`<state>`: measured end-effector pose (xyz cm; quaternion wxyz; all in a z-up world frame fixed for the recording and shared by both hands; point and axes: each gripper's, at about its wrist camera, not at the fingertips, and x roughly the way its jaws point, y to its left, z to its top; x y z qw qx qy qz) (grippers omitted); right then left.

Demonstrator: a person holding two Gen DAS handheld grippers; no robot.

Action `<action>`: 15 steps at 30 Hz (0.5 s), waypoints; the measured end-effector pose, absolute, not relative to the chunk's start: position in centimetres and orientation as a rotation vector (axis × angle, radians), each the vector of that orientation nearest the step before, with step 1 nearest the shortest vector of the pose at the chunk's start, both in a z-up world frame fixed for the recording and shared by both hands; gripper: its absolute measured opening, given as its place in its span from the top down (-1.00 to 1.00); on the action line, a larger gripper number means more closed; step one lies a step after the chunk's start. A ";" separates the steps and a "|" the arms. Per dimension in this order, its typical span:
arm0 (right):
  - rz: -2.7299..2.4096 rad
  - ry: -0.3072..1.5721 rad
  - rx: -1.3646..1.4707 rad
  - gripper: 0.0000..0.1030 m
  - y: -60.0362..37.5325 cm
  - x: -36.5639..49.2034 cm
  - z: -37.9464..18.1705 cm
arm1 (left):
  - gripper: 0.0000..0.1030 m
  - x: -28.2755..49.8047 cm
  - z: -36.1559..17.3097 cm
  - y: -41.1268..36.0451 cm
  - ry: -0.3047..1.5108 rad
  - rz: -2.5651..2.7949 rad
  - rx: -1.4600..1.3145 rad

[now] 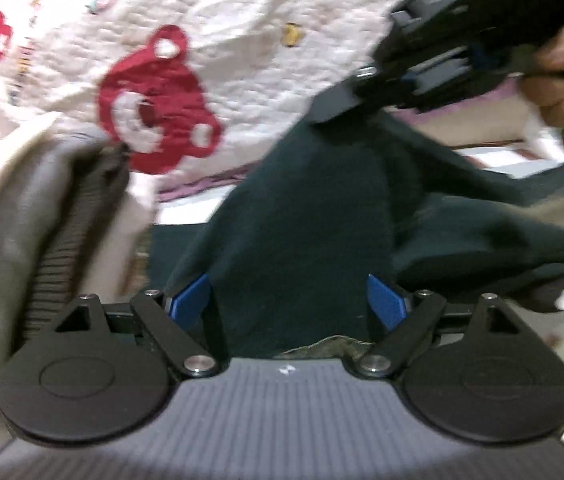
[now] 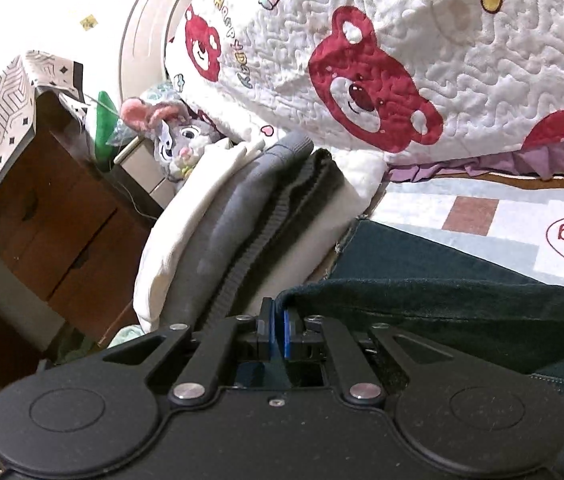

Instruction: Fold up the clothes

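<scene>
A dark green garment (image 1: 302, 208) lies on the bed and is lifted at one edge. My left gripper (image 1: 288, 300) is open, its blue pads (image 1: 189, 300) wide apart with the dark cloth draped between them. My right gripper (image 2: 279, 332) is shut on the hem of the same dark green garment (image 2: 442, 304). In the left wrist view my right gripper (image 1: 338, 110) holds the cloth up at the upper right, with the hand behind it.
A stack of folded grey and white clothes (image 2: 241, 216) lies to the left, also in the left wrist view (image 1: 41, 216). A white quilt with red bears (image 2: 402, 60) sits behind. A plush toy (image 2: 177, 140), a wooden cabinet (image 2: 41, 216) and a patterned bed sheet (image 2: 482, 220) surround them.
</scene>
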<state>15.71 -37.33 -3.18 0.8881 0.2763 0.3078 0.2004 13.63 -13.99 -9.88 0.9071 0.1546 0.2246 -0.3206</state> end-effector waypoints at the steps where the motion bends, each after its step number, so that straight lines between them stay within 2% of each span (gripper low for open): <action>1: 0.414 0.634 0.579 0.87 -37.4 15.6 -3.1 | -0.67 13.8 -9.8 -13.8 0.450 -0.627 0.314; 4: 0.414 0.622 0.579 0.87 -37.8 15.5 -2.8 | -0.71 14.4 -9.3 -13.0 0.417 -0.560 0.281; 10: 0.423 0.602 0.492 0.87 -37.8 15.2 -1.3 | -0.98 14.8 -8.6 -11.6 0.373 -0.514 0.256; 14: 0.415 0.587 0.425 0.87 -37.7 14.8 -0.5 | -0.99 16.1 -8.7 -10.5 0.482 -0.594 0.128; 15: 0.420 0.587 0.416 0.87 -37.8 14.7 -0.3 | -0.91 16.2 -8.9 -10.6 0.505 -0.611 0.120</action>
